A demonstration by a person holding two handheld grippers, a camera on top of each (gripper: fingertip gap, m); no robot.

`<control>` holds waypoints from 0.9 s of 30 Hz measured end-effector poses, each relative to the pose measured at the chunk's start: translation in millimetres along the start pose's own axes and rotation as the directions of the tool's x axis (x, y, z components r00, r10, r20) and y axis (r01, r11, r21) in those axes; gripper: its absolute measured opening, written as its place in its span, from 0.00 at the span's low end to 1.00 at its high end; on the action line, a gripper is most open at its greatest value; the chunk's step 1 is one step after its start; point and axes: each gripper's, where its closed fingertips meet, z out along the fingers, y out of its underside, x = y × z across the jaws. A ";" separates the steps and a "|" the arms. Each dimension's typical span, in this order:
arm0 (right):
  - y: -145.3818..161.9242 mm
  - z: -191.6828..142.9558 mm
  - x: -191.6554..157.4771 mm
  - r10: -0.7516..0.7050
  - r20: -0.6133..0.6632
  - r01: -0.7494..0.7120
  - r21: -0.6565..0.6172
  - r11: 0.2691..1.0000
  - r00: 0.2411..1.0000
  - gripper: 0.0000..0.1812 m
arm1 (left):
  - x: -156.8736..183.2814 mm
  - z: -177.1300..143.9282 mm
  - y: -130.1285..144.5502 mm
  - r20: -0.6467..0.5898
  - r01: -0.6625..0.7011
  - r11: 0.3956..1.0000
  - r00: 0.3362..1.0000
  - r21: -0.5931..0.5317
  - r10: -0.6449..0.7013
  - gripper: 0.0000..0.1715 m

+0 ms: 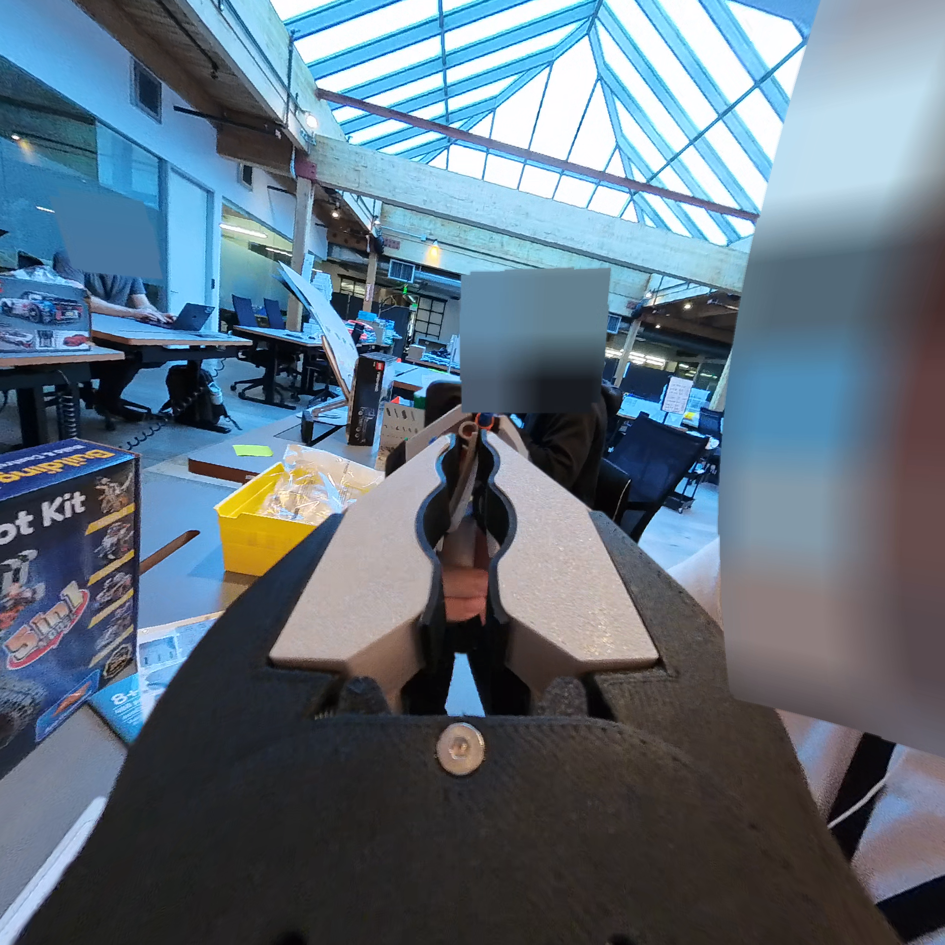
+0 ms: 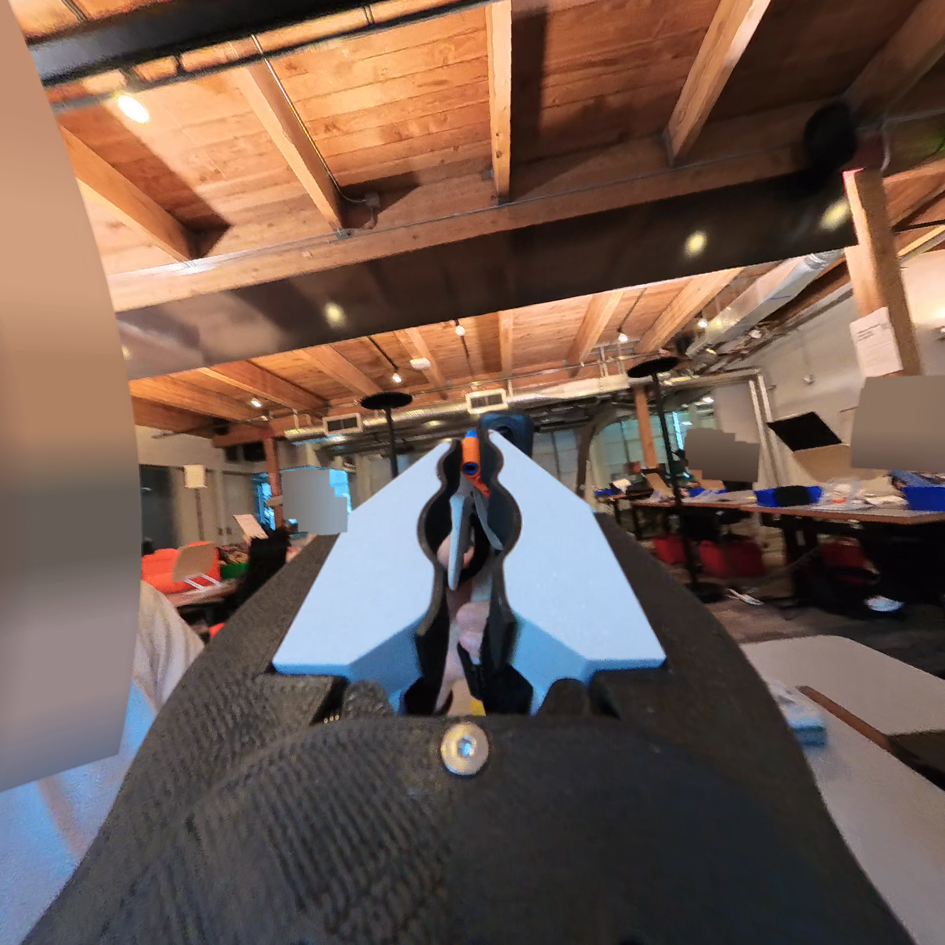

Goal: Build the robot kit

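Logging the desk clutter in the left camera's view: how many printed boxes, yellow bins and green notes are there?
Printed boxes: 3 (blue box, black box, car-picture box)
Yellow bin: 1
Green note: 1
Total: 5

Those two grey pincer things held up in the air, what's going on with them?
A person holds both up above a grey table. The left hand-held gripper is closed on a small grey part, and the right hand-held gripper is closed on a small orange and blue piece. The two seem to meet tip to tip, possibly on one small assembly. On the table sit a yellow bin of clear bags and a blue kit box.
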 end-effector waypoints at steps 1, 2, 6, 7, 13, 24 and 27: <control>0.8 -0.4 1.8 -0.013 -0.013 0.012 -0.029 0.999 1.000 0.03 | -1.4 -0.4 0.4 0.009 -0.011 1.000 1.000 -0.006 0.011 0.02; 0.6 -1.2 3.7 -0.006 -0.021 0.005 -0.053 0.999 1.000 0.03 | -2.0 -2.0 -0.6 0.017 -0.024 1.000 1.000 -0.007 0.025 0.02; 9.1 -11.4 20.9 0.134 -0.050 -0.141 -0.206 0.968 0.990 0.03 | -16.1 -22.2 -3.5 0.139 -0.099 0.992 0.984 -0.077 0.109 0.02; 24.9 -18.4 29.9 0.145 -0.072 -0.160 -0.312 0.936 0.987 0.03 | -18.4 -30.6 -7.8 0.169 -0.113 0.991 0.978 -0.077 0.125 0.03; 203.1 -142.9 87.3 0.251 -0.433 -0.500 -0.776 0.384 0.866 0.03 | -9.9 -65.2 -29.4 0.227 -0.136 0.989 0.963 -0.060 0.146 0.02; 263.1 -202.4 95.7 0.007 -0.341 -0.334 -0.918 0.213 0.940 0.03 | -4.3 -58.1 -19.7 0.178 -0.115 0.987 0.975 -0.114 0.134 0.03; 267.3 -208.6 99.1 -0.017 -0.342 -0.333 -0.924 0.187 0.939 0.03 | -4.7 -53.8 -16.4 0.162 -0.105 0.987 0.979 -0.124 0.125 0.03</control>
